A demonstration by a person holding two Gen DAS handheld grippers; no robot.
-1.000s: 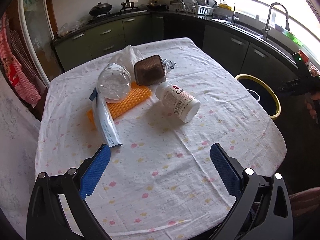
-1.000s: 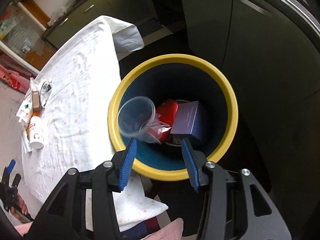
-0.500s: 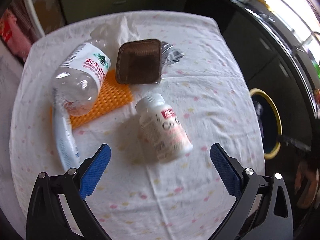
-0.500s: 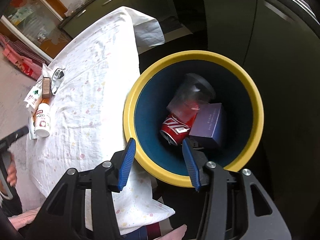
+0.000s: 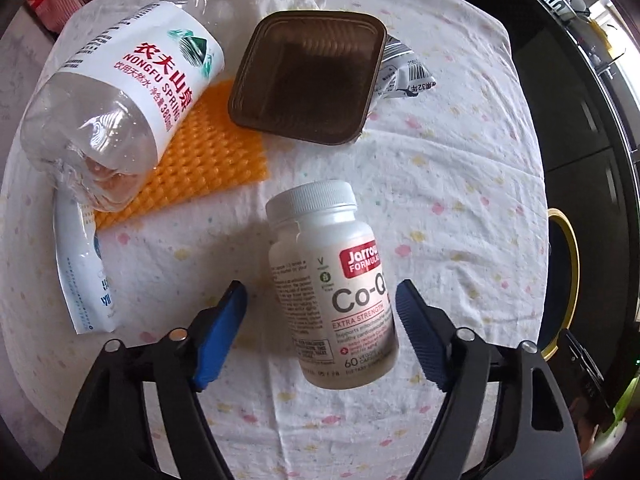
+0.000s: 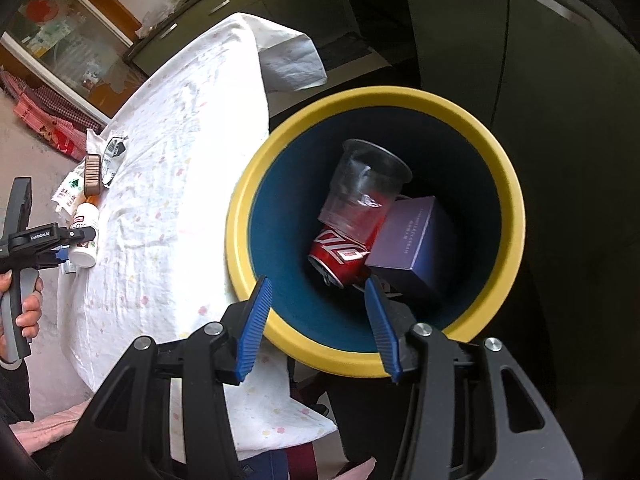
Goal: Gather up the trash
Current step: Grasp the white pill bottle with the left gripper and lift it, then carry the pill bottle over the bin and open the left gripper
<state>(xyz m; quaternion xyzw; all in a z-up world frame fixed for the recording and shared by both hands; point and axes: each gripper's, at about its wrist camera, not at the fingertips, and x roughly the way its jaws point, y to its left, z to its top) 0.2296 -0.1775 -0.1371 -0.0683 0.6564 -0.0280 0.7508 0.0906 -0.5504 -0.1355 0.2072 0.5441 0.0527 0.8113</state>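
A white supplement bottle (image 5: 336,292) lies on the flowered tablecloth (image 5: 460,184), cap pointing away. My left gripper (image 5: 320,286) points down over it and its jaws are closing with the bottle between them. The right pad is close to the bottle's side and the left pad stands clear of it. My right gripper (image 6: 317,280) hangs open and empty over the yellow-rimmed bin (image 6: 240,216). In the bin lie a clear plastic cup (image 6: 364,192), a red can (image 6: 340,256) and a purple box (image 6: 416,240).
Beyond the supplement bottle lie a clear water bottle (image 5: 120,108), an orange mat (image 5: 208,152), a brown tray (image 5: 308,80), a crumpled wrapper (image 5: 404,76) and a white packet (image 5: 84,272). The bin stands by the table's edge, with dark cabinets (image 6: 540,60) behind it. A hand (image 6: 24,304) holds the left gripper.
My left gripper has come in and down over the supplement bottle, tipped steeply downward, and its jaws have narrowed. The clear cup has dropped from near the rim deep into the bin.
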